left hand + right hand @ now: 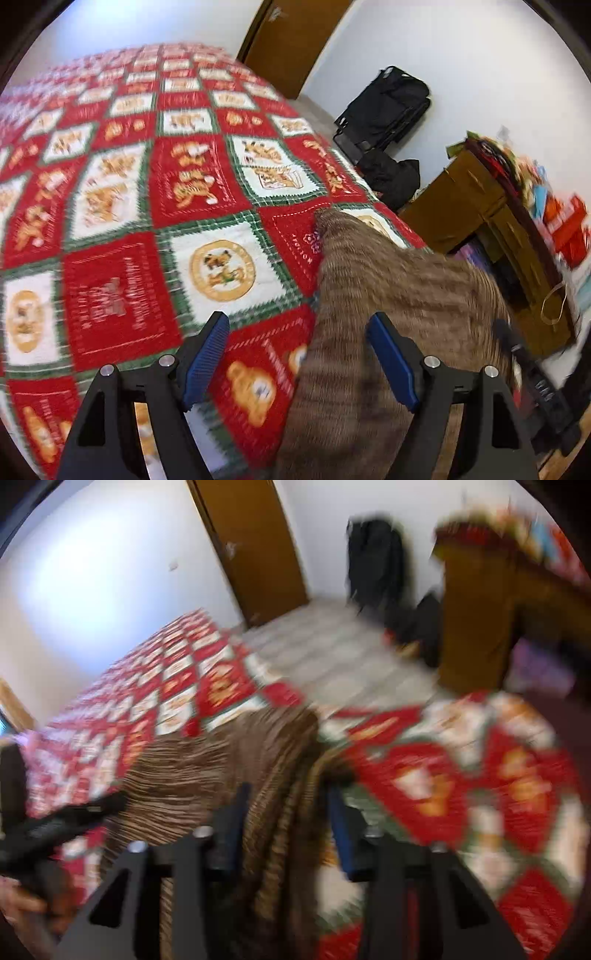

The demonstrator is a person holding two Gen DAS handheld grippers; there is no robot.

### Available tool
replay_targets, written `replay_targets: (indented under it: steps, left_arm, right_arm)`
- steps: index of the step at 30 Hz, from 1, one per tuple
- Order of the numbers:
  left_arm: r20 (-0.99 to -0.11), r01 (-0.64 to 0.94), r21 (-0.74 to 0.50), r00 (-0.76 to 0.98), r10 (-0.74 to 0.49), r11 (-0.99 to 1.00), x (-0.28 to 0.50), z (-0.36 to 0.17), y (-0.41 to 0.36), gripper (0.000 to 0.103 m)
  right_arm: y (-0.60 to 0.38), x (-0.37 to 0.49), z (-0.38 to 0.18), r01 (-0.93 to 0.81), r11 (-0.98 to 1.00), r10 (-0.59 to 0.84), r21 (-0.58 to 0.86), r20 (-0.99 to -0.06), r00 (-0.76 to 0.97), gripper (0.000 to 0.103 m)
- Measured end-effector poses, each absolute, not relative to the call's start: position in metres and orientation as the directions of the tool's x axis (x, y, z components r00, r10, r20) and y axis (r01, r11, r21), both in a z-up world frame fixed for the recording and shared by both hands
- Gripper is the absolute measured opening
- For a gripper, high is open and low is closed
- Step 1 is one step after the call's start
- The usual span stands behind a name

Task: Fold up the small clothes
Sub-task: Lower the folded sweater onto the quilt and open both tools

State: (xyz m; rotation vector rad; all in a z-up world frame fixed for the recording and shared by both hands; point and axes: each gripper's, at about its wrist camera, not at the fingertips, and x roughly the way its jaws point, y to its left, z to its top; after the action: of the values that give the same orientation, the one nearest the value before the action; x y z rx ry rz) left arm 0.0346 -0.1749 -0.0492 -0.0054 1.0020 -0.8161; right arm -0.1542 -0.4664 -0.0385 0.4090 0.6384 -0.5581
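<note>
right gripper: jaws apart, brown striped garment bunched between them, grip uncertain in blur | left gripper: open, garment at lower right of frame, under right finger | garment runs lengthwise up-frame across bed

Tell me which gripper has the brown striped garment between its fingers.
The right gripper: bunched brown striped garment runs between its fingers. The left gripper is spread wide, with cloth only near one finger.
</note>
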Motion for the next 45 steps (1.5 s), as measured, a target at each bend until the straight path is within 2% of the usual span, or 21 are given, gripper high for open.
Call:
replay_targets:
  steps: [2, 5, 9, 12, 18, 20, 24, 28, 30, 32, 38, 40, 42, 45]
  left_arm:
    - [-0.736, 0.630, -0.317, 0.308, -0.603, 0.709, 0.020, -0.050, -0.163, 0.079]
    - [-0.722, 0.678, -0.253, 0.343, -0.601, 0.690, -0.005, -0.055, -0.156, 0.079]
    - [-0.704, 0.749, -0.142, 0.383, -0.598, 0.647, -0.040, -0.060, -0.161, 0.079]
    - [-0.729, 0.753, -0.039, 0.427, -0.534, 0.656, -0.055, -0.067, -0.163, 0.079]
    - [-0.746, 0.724, 0.012, 0.466, -0.476, 0.690, -0.061, -0.076, -0.150, 0.079]
    - [-0.743, 0.716, 0.053, 0.494, -0.452, 0.696, -0.064, -0.075, -0.145, 0.079]
    - [-0.725, 0.699, 0.122, 0.548, -0.417, 0.705, -0.074, -0.068, -0.138, 0.079]
    - [-0.724, 0.685, 0.136, 0.562, -0.400, 0.715, -0.080, -0.065, -0.130, 0.079]
    - [-0.741, 0.684, 0.133, 0.550, -0.386, 0.718, -0.080, -0.068, -0.129, 0.079]
    - [-0.754, 0.680, 0.140, 0.544, -0.368, 0.719, -0.081, -0.073, -0.128, 0.079]
    - [-0.760, 0.692, 0.155, 0.539, -0.362, 0.705, -0.099, -0.071, -0.118, 0.079]
    - [-0.767, 0.698, 0.140, 0.524, -0.369, 0.702, -0.107, -0.071, -0.112, 0.079]
    - [-0.794, 0.717, 0.089, 0.470, -0.386, 0.691, -0.114, -0.075, -0.106, 0.079]
    - [-0.841, 0.736, 0.013, 0.374, -0.391, 0.677, -0.122, -0.087, -0.100, 0.079]
  right_arm:
    - [-0.443, -0.176, -0.024, 0.615, 0.781, -0.438, 0.112, -0.603, 0.667, 0.049]
    - [-0.394, -0.200, -0.012, 0.593, 0.805, -0.501, -0.015, -0.554, 0.665, 0.024]
    - [-0.350, -0.209, -0.014, 0.516, 0.853, -0.472, -0.081, -0.542, 0.696, 0.024]
    - [-0.331, -0.202, -0.023, 0.460, 0.881, -0.437, -0.109, -0.559, 0.705, 0.024]
    - [-0.342, -0.203, -0.059, 0.458, 0.887, -0.381, -0.066, -0.667, 0.641, 0.019]
    - [-0.340, -0.210, -0.060, 0.458, 0.884, -0.405, -0.093, -0.641, 0.652, 0.015]
    - [-0.332, -0.215, -0.059, 0.468, 0.876, -0.425, -0.116, -0.643, 0.637, 0.015]
    - [-0.326, -0.221, -0.051, 0.476, 0.875, -0.411, -0.091, -0.659, 0.630, 0.024]
    - [-0.317, -0.227, -0.050, 0.480, 0.873, -0.409, -0.087, -0.666, 0.624, 0.043]
    - [-0.310, -0.233, -0.051, 0.490, 0.868, -0.413, -0.082, -0.667, 0.620, 0.053]
    - [-0.301, -0.247, -0.044, 0.501, 0.865, -0.398, -0.041, -0.664, 0.633, 0.054]
    - [-0.300, -0.251, -0.040, 0.508, 0.861, -0.390, -0.020, -0.667, 0.635, 0.065]
    - [-0.299, -0.253, -0.039, 0.528, 0.849, -0.395, -0.010, -0.674, 0.624, 0.085]
    - [-0.293, -0.256, -0.040, 0.542, 0.840, -0.413, -0.027, -0.680, 0.606, 0.088]
